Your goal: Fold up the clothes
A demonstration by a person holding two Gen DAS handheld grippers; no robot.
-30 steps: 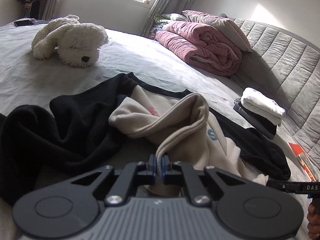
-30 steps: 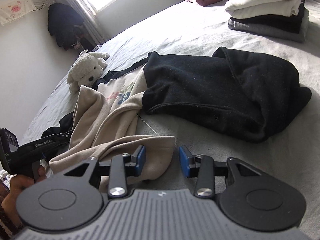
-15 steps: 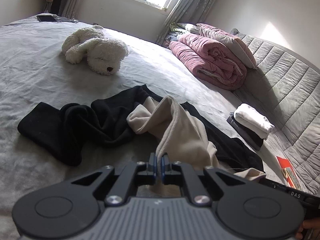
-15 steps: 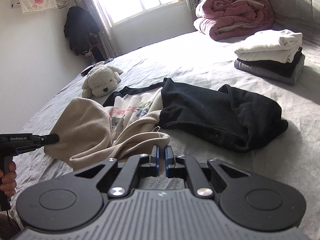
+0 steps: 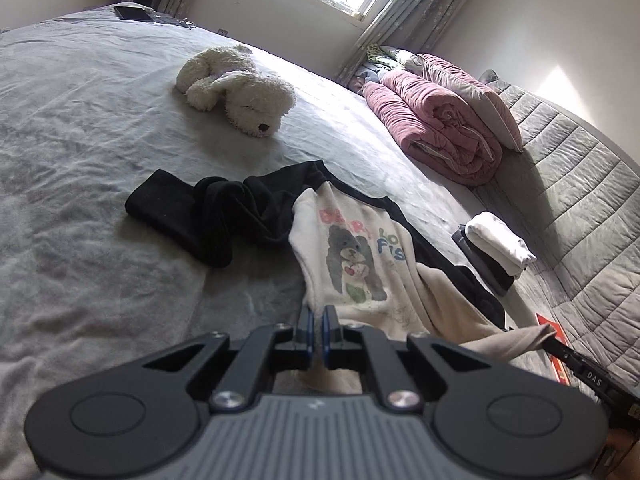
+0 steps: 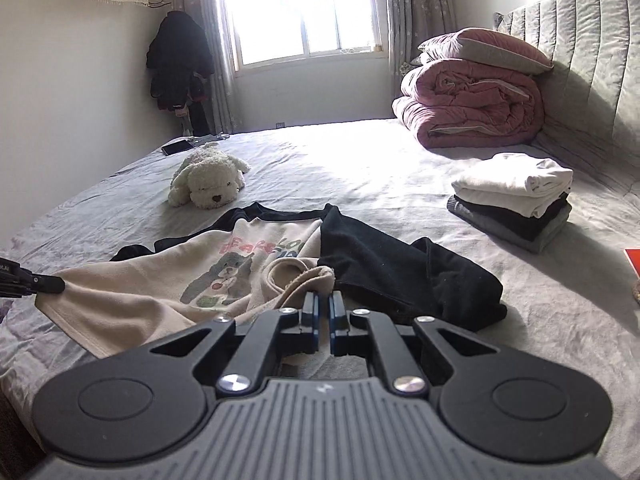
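- the left gripper was clenched on the hem of a cream sweatshirt, its blue pads pinching the cloth between them.
- the right gripper was likewise clamped on a bunched edge of the same cream sweatshirt, the fabric rising in a small fold between its jaws.
- the sweatshirt, with black sleeves and a bear print on its front, lay spread face up across the grey bed sheet, its lower hem drawn out between the two grippers.
- one black sleeve lay crumpled on the sheet to the left in the left wrist view; the other black sleeve lay heaped just beside the right gripper.
- a stack of folded clothes, white on top of black and grey, sat near the padded headboard, well apart from the sweatshirt.
- a white plush dog lay on the sheet beyond the sweatshirt, towards the window.
- a rolled pink quilt with a pillow on top rested against the headboard.
- an orange-red object lay at the edge of the bed; what it was could not be told.
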